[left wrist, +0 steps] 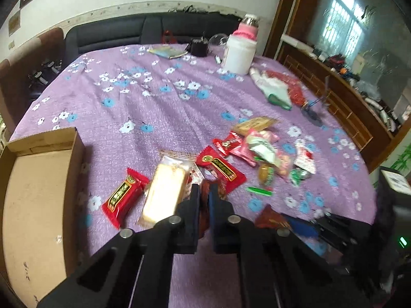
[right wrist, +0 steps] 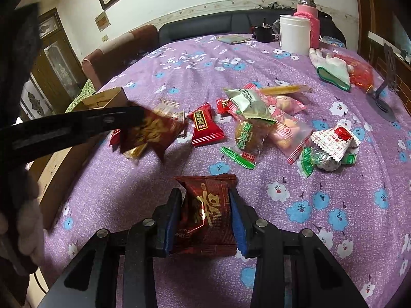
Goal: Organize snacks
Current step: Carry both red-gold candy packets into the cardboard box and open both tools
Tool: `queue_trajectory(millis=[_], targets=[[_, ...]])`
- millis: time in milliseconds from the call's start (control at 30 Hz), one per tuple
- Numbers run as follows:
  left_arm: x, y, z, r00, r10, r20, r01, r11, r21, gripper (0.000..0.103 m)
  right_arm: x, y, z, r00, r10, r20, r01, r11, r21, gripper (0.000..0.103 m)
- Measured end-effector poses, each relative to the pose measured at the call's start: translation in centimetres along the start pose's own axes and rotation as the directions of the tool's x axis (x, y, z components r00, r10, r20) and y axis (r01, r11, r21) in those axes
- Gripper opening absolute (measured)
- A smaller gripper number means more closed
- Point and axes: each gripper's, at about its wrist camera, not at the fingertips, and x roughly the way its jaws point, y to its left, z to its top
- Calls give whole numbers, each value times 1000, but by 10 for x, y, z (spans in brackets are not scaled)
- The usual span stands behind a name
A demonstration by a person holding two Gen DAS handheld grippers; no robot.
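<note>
Room: a table (right wrist: 195, 59) under a purple cloth with blue and white flowers; a dark sofa behind it.
Right gripper (right wrist: 205, 205): partly closed, both pads pressing the sides of a dark red packet with gold lettering (right wrist: 205, 215), held just above the cloth.
Left gripper (left wrist: 204, 192): jaws clamped nearly together on a thin dark red wrapper (left wrist: 204, 200); in the right wrist view this gripper (right wrist: 140, 118) carries a dark red packet with gold print (right wrist: 151, 133) clear of the table.
Beside the left gripper: a pale cake in clear wrap (left wrist: 167, 190) just to its left, then a red packet (left wrist: 123, 195).
Snack pile (right wrist: 259, 125): ahead of the right gripper, loose on the cloth, red, pink and green wrappers overlapping.
Cardboard box (left wrist: 33, 195): far left of the left gripper, open; nothing visible in the part shown.
Far side: a white tub (right wrist: 294, 34) with a pink-sleeved bottle (right wrist: 308, 23) behind it.
</note>
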Motion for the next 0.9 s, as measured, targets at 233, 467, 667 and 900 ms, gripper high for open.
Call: queue_trajectory(millis=[233,467,667,900], targets=[[-50,18,-18,994,-73,82,77,996,-50,5,-1,-2,0,999,-50,20,50,999,6,38],[-107,58,-34,986,-72,154,89,990,-108,5,-13,1,-1,997,-63,46,62,998,13,30],[-145,111,-34,981,-14,194,47,985,-166,5,-33,28,9,999,4,47,-4,1000,-9,30],[-144,171,-10,986,71,151,-32,967,-251,5,-27,97,65,987,160,5,-158,983,-92,30]])
